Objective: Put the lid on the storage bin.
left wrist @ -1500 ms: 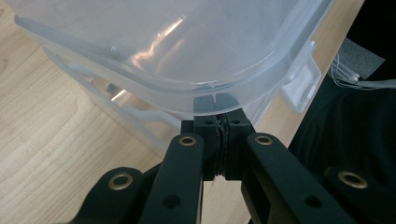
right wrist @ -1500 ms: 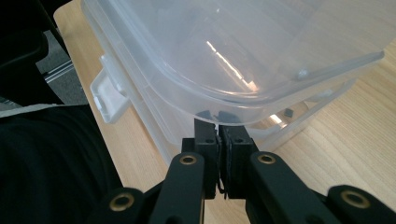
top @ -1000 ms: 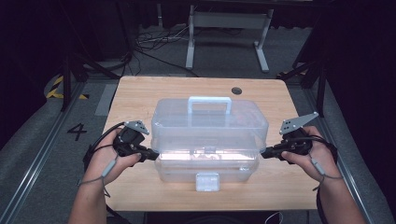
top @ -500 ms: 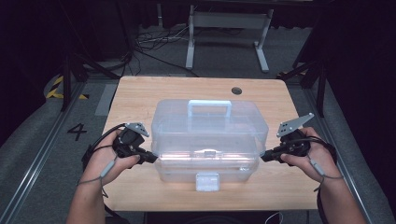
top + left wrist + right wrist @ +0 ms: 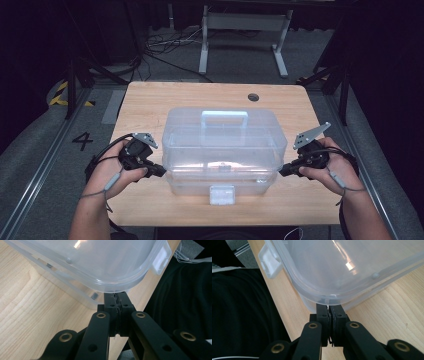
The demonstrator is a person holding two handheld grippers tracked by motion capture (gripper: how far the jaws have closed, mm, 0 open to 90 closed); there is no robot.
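While the clear plastic box (image 5: 224, 150) sits mid-tabletop (image 5: 150, 102), nearer the front edge, with its white latch (image 5: 221, 194) facing that edge, each gripper meets one end. The left gripper (image 5: 161, 170) has its jaws pressed together, tips under the lid rim. The right gripper (image 5: 283, 171) matches it at the opposite end, jaws likewise together.

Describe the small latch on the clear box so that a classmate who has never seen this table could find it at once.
Start at the wooden table and find the clear box in its middle. On the box's near face, low and centred, sits the latch: a small pale square flap, more opaque than the see-through walls, unlike the long handle on the lid.
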